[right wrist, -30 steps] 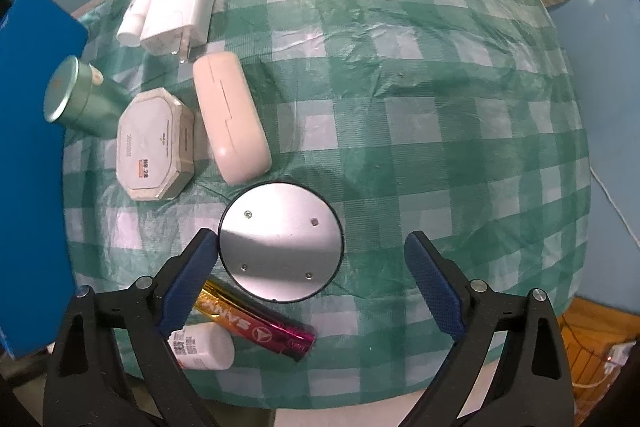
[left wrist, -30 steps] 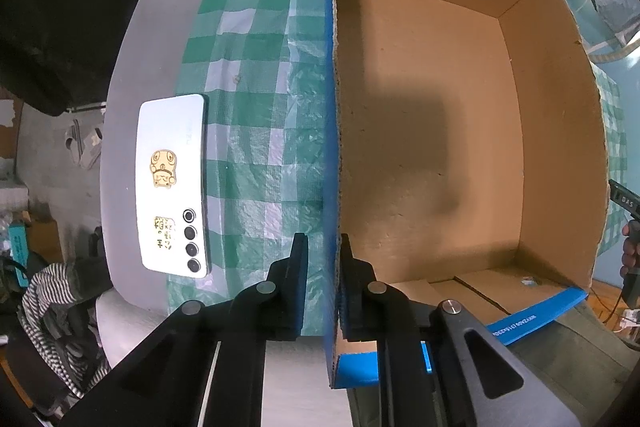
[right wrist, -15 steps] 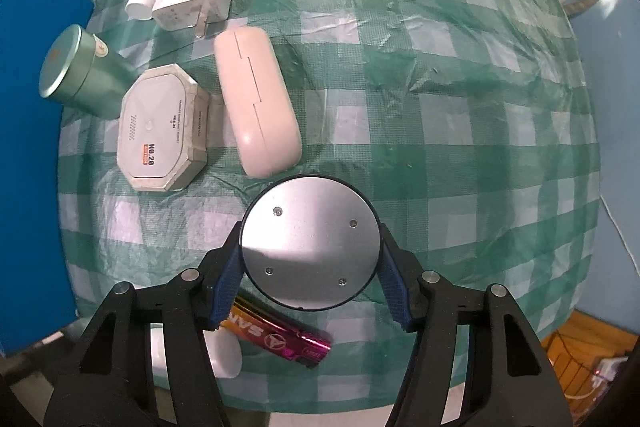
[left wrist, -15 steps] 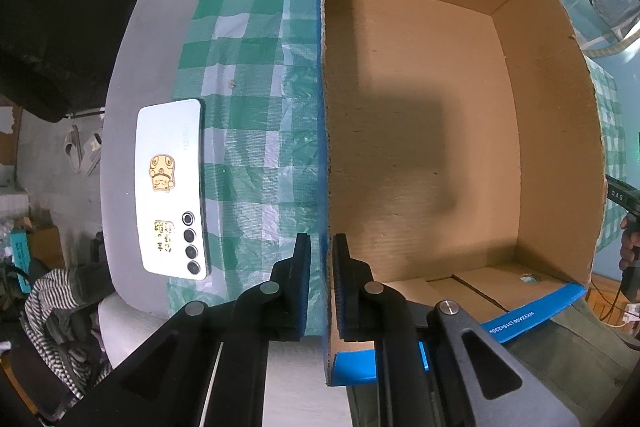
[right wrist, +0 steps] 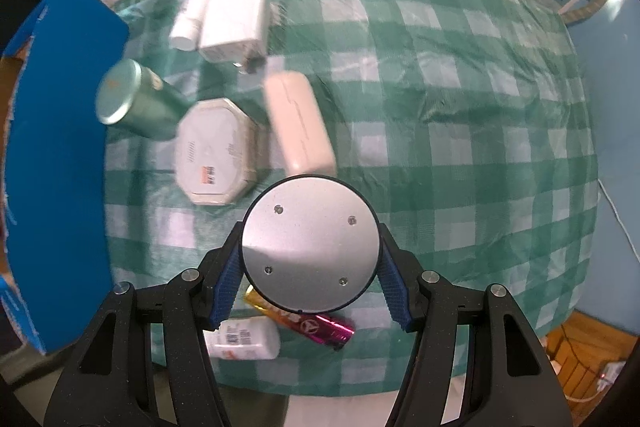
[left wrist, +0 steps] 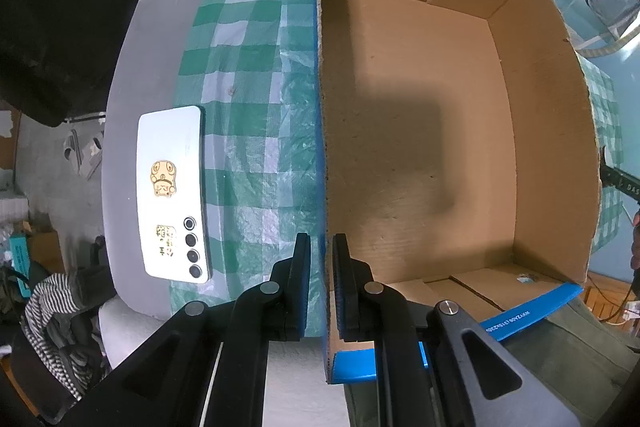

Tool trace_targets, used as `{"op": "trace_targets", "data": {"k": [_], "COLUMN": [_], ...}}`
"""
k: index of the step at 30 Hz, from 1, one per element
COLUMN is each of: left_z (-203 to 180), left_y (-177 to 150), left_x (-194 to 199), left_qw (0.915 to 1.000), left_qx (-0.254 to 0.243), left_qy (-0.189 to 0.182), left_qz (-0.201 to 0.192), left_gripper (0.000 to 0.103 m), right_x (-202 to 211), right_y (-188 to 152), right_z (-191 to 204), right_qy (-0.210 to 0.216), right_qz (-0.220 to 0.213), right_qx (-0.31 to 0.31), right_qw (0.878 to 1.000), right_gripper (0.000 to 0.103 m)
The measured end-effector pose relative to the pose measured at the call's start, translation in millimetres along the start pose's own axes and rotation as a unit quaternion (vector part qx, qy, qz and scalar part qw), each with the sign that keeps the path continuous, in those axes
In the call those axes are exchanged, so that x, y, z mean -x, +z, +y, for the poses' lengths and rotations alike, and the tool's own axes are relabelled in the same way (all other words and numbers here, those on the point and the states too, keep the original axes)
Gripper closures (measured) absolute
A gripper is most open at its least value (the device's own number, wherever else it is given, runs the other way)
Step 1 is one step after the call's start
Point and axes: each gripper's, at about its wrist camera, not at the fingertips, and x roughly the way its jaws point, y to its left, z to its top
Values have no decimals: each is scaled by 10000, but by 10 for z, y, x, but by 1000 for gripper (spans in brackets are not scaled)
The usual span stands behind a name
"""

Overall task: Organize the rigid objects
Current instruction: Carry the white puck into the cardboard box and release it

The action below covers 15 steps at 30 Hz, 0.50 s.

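Observation:
My right gripper (right wrist: 310, 259) is shut on a round silver disc (right wrist: 309, 243), held just above the green checked cloth. Behind it lie a cream oblong case (right wrist: 299, 123), a white octagonal box (right wrist: 214, 151), a green tin (right wrist: 132, 99), a white charger (right wrist: 236, 25) and a small white tube (right wrist: 190, 23). A pink and gold cylinder (right wrist: 316, 323) and a white bottle (right wrist: 244, 341) lie under the disc. My left gripper (left wrist: 322, 267) is shut on the left wall of the open cardboard box (left wrist: 323, 131), whose brown inside holds nothing.
A white phone (left wrist: 172, 193) lies face down on the grey surface left of the box. The blue outer wall of the box (right wrist: 60, 167) stands at the left of the right wrist view. A dark block (left wrist: 60, 7) sits at the far left.
My right gripper closed on the silver disc, then lifted it and carried it away from the other items. The left gripper kept its pinch on the box wall.

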Motion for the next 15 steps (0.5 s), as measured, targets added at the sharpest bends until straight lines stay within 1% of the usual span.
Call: {"op": "trace_targets", "data": {"k": [5, 6, 8, 10, 12, 15], "left_z": [-28, -35, -52, -52, -44, -29], "left_y": [14, 12, 9, 3, -5, -10], "left_x": [7, 8, 4, 5, -2, 4], "left_qw": [10000, 10000, 10000, 10000, 10000, 10000], "left_qx": [-31, -34, -51, -57, -47, -30], "left_qy": [2, 8, 48, 64, 53, 41], "left_qz": [-15, -12, -2, -6, 7, 15], "left_gripper": [92, 92, 92, 92, 92, 93], "right_x": [141, 110, 152, 242, 314, 458], "right_y": [133, 77, 187, 189, 275, 195], "right_z": [144, 165, 239, 247, 298, 260], "right_qy": [21, 31, 35, 65, 91, 172], "right_qz": [-65, -82, -98, -122, -148, -215], "right_qx": [131, 149, 198, 268, 367, 536], "right_qw": [9999, 9999, 9997, 9995, 9992, 9982], "right_gripper": [41, 41, 41, 41, 41, 41]}}
